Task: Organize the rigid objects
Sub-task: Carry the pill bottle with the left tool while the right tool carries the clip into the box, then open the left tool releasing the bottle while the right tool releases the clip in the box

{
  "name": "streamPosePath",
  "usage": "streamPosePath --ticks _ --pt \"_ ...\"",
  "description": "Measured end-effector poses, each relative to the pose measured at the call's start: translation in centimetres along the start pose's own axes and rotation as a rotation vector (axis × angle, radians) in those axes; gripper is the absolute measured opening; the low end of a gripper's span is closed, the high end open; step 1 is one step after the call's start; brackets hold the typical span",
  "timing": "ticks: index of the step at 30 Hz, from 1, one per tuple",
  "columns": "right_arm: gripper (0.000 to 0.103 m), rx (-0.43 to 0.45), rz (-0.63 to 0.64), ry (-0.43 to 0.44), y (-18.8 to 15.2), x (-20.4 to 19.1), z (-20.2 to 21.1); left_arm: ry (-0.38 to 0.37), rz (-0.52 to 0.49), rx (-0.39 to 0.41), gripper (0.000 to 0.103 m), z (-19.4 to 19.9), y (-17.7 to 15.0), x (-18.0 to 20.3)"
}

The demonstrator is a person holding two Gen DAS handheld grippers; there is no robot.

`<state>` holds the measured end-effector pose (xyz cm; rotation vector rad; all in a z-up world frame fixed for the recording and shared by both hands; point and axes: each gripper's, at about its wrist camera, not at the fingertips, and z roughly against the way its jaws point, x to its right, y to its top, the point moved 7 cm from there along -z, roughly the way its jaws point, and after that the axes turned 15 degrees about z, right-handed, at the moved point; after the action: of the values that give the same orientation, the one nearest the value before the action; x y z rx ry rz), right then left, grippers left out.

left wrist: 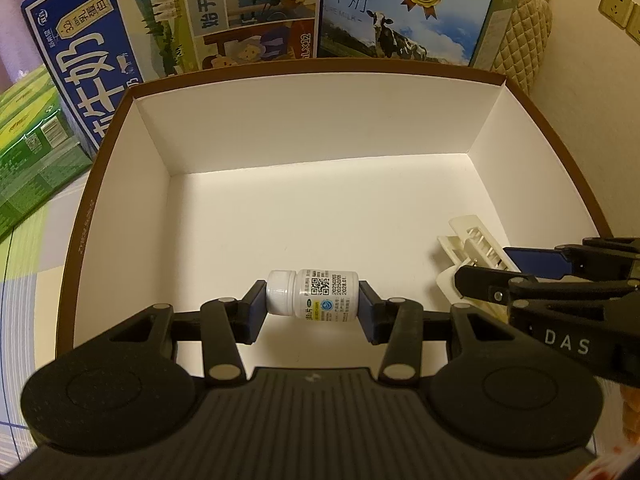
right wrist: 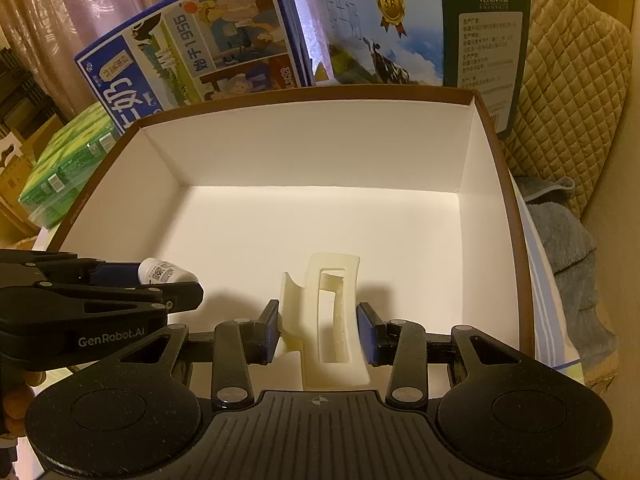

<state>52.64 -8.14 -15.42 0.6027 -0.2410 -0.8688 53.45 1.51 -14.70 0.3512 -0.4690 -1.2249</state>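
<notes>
Left gripper (left wrist: 312, 307) over the near part of a large open cardboard box with brown outer walls and white inside (left wrist: 320, 128), blue-padded fingers (left wrist: 254, 312) narrowed onto a small white plastic pill bottle with a ribbed white cap and a printed QR label (left wrist: 310, 295). Bottle held sideways, cap end against the left pad, base against the right pad, label facing up. Whether raised above the white box floor or resting on it, cannot tell.

Right gripper (right wrist: 318, 326) beside it over the box's near right part, fingers (right wrist: 366, 330) set moderately apart and clamped on a cream-white plastic claw hair clip with a rectangular cut-out (right wrist: 328, 320). Left pad against the clip's curved wing, right pad against its outer side; clip standing on edge between them, its toothed part seen from the left wrist view near the box's right wall. Contact between clip and box floor not clear.

Both held things inside the box outline, close to its near edge, well apart from the far wall.

Behind the box, upright: a blue milk carton case with white Chinese lettering and cartoon figures (left wrist: 120, 40) and a sky-blue milk case with a cow and a gold medal (left wrist: 404, 12). To the left, a flat green printed carton (left wrist: 28, 148). At the right, a beige quilted cushion (right wrist: 576, 80) and a grey-blue towel (right wrist: 568, 240).
</notes>
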Motion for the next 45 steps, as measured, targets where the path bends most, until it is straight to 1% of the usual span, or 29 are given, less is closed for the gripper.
streamPosePath --ticks 1,3,4,5,6,9,12,13,14,16,24,29,40,45 --pt "0.037 0.0 -0.001 -0.001 0.1 0.0 -0.1 -0.002 -0.001 -0.002 0.042 -0.1 0.1 0.1" --pt "0.037 -0.001 -0.005 0.0 0.1 0.1 -0.2 -0.006 -0.002 0.001 0.048 -0.1 0.2 0.1" --pt "0.037 -0.001 -0.01 0.005 0.1 0.1 -0.2 -0.005 -0.001 0.006 0.058 -0.1 0.3 0.1" --pt "0.037 -0.001 -0.018 0.008 0.2 0.2 -0.3 -0.001 0.0 0.015 0.065 0.0 0.4 0.1" --pt "0.037 -0.004 -0.024 0.009 0.2 0.2 -0.4 -0.001 -0.001 0.022 0.066 0.2 0.4 0.0" --pt "0.037 -0.006 -0.032 0.009 0.1 0.3 -0.5 -0.002 -0.006 0.021 0.067 0.4 0.5 -0.1" --pt "0.038 0.011 -0.076 0.031 0.2 0.4 -0.6 0.003 -0.006 0.027 0.067 0.8 0.5 -0.4" --pt "0.041 0.012 -0.089 0.038 0.2 0.5 -0.6 0.005 -0.001 0.026 0.067 0.9 0.5 -0.6" --pt "0.052 0.011 -0.096 0.035 0.2 0.5 -0.6 0.007 0.006 0.026 0.066 1.1 0.4 -0.8" --pt "0.063 0.018 -0.081 0.027 0.2 0.3 -0.2 0.006 0.015 0.028 0.066 1.5 0.3 -1.0" --pt "0.064 0.05 0.0 0.052 -0.3 -0.7 2.4 -0.005 0.021 0.067 0.066 4.4 -0.3 -0.8" --pt "0.064 0.062 -0.004 0.069 -0.7 -0.8 3.7 -0.01 0.029 0.09 0.066 6.1 -0.7 -0.4" --pt "0.064 0.115 0.004 0.089 -0.6 -2.1 6.4 0.012 0.056 0.13 0.066 9.4 -1.9 -0.4" --pt "0.065 0.137 0.006 0.08 -0.9 -2.7 7.9 0.009 0.059 0.157 0.066 11.2 -2.5 -0.5"
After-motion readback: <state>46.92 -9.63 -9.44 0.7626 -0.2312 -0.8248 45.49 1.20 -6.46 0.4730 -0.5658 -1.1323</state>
